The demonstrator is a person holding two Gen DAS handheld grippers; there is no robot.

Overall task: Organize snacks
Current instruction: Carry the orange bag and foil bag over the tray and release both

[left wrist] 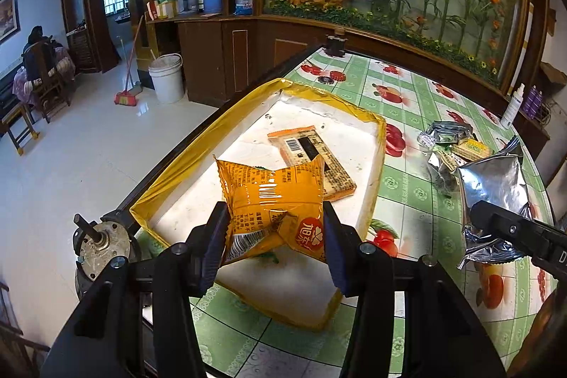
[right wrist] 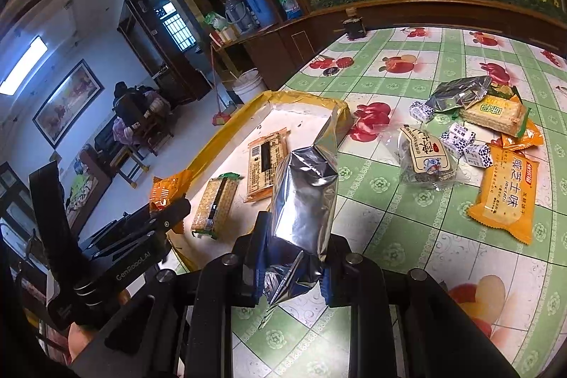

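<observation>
My left gripper is shut on an orange snack packet and holds it above the white foam tray with yellow tape on its rim. My right gripper is shut on a silver foil packet, held upright over the green tablecloth just right of the tray. In the tray lie an orange-edged cracker pack and a green-edged cracker pack. The left gripper with its orange packet shows at the tray's near left in the right wrist view. The silver packet shows at the right in the left wrist view.
Loose snacks lie on the table right of the tray: an orange cheese-biscuit pack, a clear wrapped bun, several small blue-white candies, a silver bag and a wafer pack. A small motor sits at the table's left edge. A dark jar stands at the far edge.
</observation>
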